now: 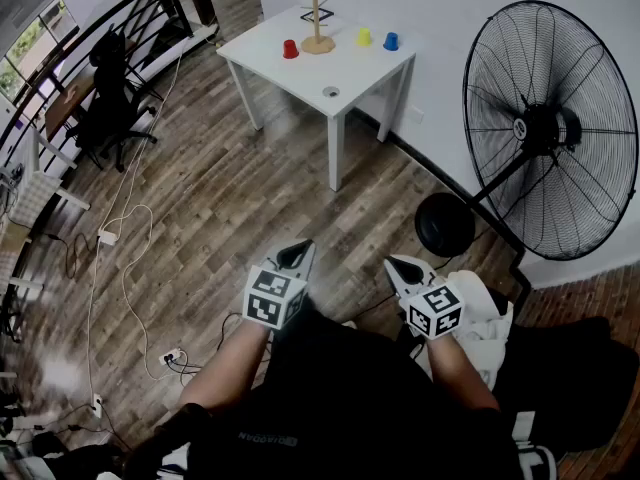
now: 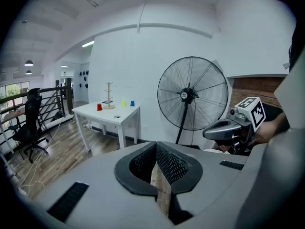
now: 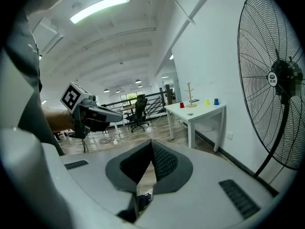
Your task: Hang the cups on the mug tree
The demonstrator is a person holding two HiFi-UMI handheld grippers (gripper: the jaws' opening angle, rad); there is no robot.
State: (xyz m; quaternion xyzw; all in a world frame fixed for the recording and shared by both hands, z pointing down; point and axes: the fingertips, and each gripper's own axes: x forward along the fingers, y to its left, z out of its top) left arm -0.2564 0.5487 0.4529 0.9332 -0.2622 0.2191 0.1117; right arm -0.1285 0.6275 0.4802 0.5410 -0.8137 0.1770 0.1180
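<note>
near: left gripper [image 1: 298, 256] jaws closed, nothing held | right gripper [image 1: 400, 266] jaws closed, nothing held | mid: fan [image 1: 548, 128] at right | far: white tabletop [image 1: 350, 68], mug tree [image 1: 317, 23] upright; red cup [image 1: 290, 49] left of it, yellow cup [image 1: 364, 37] and blue cup [image 1: 391, 41] right, all on the tabletop | small round spot [image 1: 331, 92] near front edge, possibly a hole

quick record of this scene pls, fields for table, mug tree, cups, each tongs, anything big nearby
table: white, far ahead of the person
mug tree: wooden, upright on the table, nothing hung on it
cups: red cup left of the tree; yellow cup and blue cup right of it
left tongs: shut, empty
right tongs: shut, empty
nearby: standing fan at the right
</note>
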